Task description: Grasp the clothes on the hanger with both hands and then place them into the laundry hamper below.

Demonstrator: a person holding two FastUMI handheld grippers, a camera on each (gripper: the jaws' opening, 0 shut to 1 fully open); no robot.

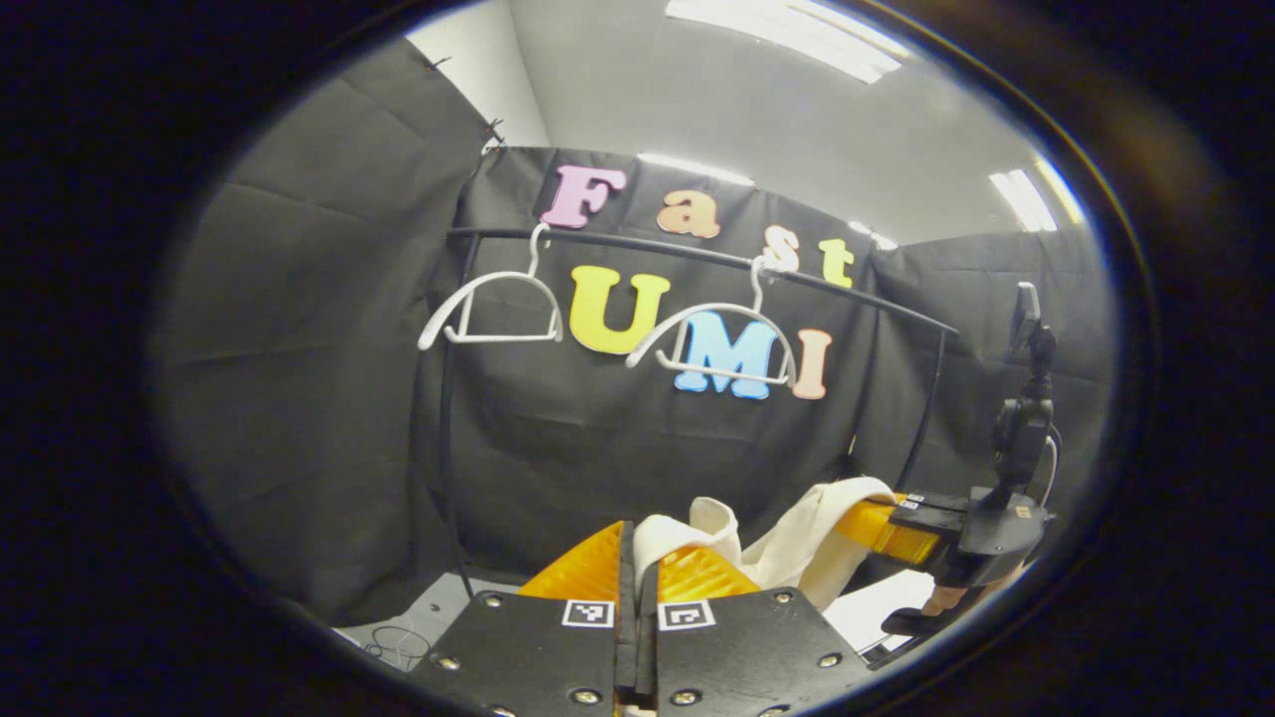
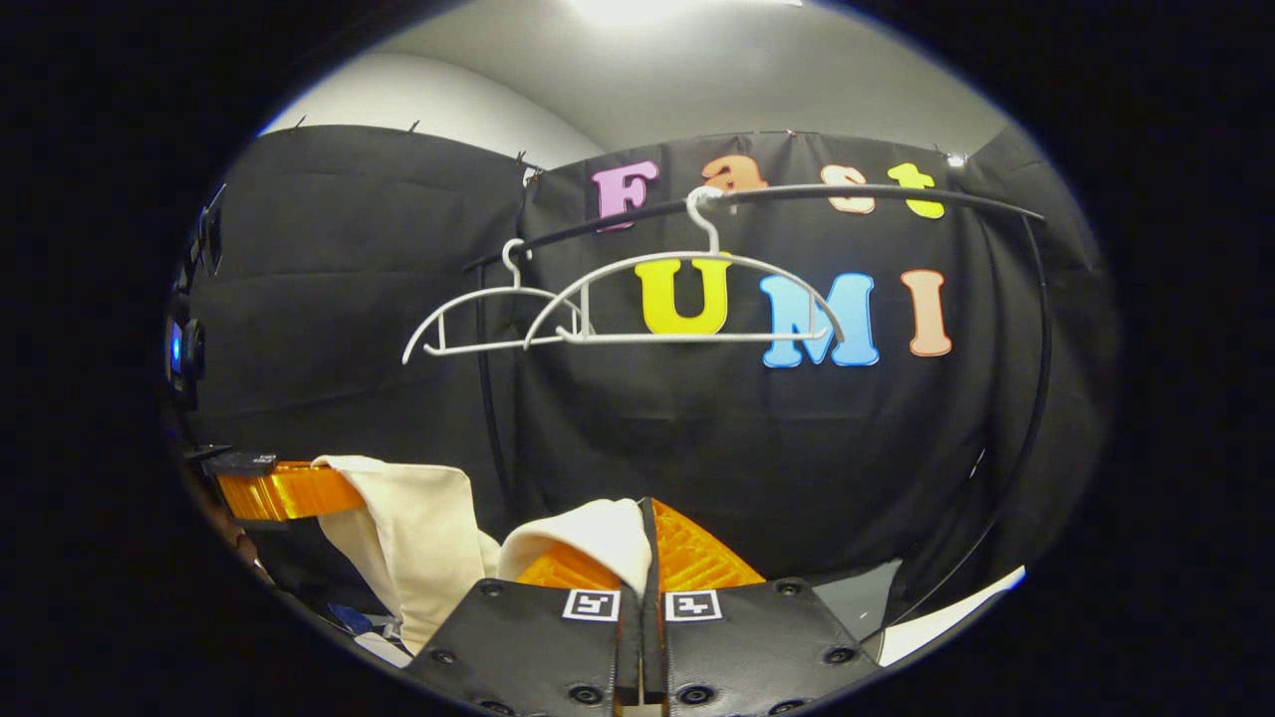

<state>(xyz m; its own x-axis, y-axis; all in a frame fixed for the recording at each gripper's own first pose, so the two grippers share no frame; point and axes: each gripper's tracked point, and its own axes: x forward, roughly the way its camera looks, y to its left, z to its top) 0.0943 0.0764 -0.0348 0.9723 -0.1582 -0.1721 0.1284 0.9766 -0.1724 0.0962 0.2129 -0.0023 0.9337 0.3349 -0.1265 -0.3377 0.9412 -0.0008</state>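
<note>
Carrying step judged underway: cream fabric garment (image 1: 797, 543) held off both white plastic hangers (image 1: 493, 309), which hang bare on black metal rail (image 1: 877, 299). Left gripper (image 1: 637, 563) pinched shut on one cloth edge; right gripper (image 2: 645, 543) clamped on other, garment slung betw. them. Hamper not located. Next move, est.: both grippers lowered together, cloth kept taut, release over hamper.

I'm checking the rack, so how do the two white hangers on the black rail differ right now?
In the right gripper view, the right white wire hanger looks nearer and larger, while the left white wire hanger sits farther along the black curved rail and looks smaller. The right one overlaps the left one's end. Both hang empty; the cream garment is off them.
</note>
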